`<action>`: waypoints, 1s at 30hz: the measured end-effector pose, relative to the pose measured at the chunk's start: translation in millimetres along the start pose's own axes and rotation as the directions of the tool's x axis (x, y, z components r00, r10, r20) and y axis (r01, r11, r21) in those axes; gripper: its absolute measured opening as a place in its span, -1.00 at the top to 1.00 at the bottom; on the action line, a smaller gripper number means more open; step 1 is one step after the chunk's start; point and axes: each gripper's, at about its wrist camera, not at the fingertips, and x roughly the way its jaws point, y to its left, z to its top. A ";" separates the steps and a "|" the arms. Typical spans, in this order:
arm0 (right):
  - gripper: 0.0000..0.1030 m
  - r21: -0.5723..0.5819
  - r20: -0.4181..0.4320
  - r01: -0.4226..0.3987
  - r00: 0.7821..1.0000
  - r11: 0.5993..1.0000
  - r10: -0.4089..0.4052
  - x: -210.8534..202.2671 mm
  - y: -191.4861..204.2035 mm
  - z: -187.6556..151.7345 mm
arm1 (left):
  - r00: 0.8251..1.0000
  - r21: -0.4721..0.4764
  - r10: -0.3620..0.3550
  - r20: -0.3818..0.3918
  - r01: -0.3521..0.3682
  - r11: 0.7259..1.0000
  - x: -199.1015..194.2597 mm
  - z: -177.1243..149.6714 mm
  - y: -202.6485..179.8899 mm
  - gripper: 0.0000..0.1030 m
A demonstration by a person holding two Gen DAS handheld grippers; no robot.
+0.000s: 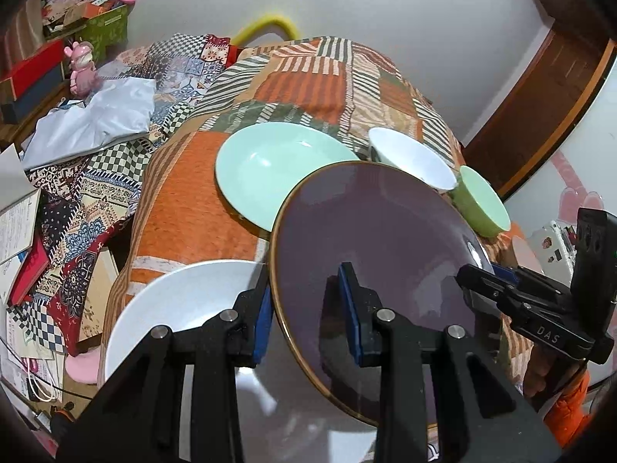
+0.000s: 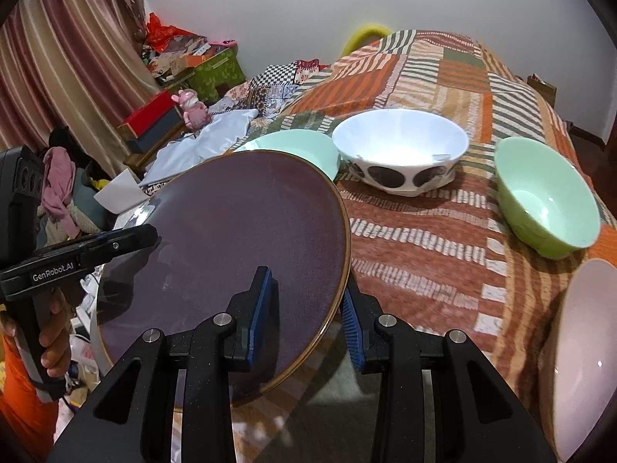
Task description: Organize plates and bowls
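A dark purple plate with a gold rim is held tilted above the patchwork table cover, gripped at opposite edges. My left gripper is shut on its left rim; my right gripper is shut on its right rim, and it shows at the right of the left wrist view. A white plate lies under the purple plate's near left. A mint plate, a white bowl with dark spots and a green bowl sit beyond.
A pale pink plate lies at the near right edge. Left of the table are a grey cloth, a pink figurine, boxes and papers. A wall and a wooden door frame stand behind.
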 end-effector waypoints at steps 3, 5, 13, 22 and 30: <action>0.38 0.004 0.009 0.002 1.000 1.000 -0.002 -7.1 -4.8 -4.0 | 1.000 0.003 -0.008 0.003 0.008 1.000 -3.7 -3.3 -7.6 0.38; 0.38 0.008 0.015 0.005 1.000 1.000 -0.005 -11.9 -6.3 -6.1 | 1.000 0.006 -0.015 0.005 0.015 1.000 -6.2 -5.7 -13.0 0.38; 0.38 0.023 0.034 0.017 0.999 1.000 -0.018 -30.1 -18.3 -17.6 | 1.000 0.023 -0.023 0.015 0.023 0.999 -12.7 -15.9 -36.6 0.38; 0.39 0.049 0.034 0.027 0.999 0.998 -0.029 -41.6 -37.1 -34.7 | 0.999 0.020 -0.041 0.001 0.041 0.999 -9.6 -30.0 -59.8 0.38; 0.39 0.088 0.020 0.048 0.999 0.995 -0.050 -42.7 -54.1 -48.0 | 0.998 0.036 -0.049 -0.034 0.051 0.998 4.4 -41.5 -77.7 0.39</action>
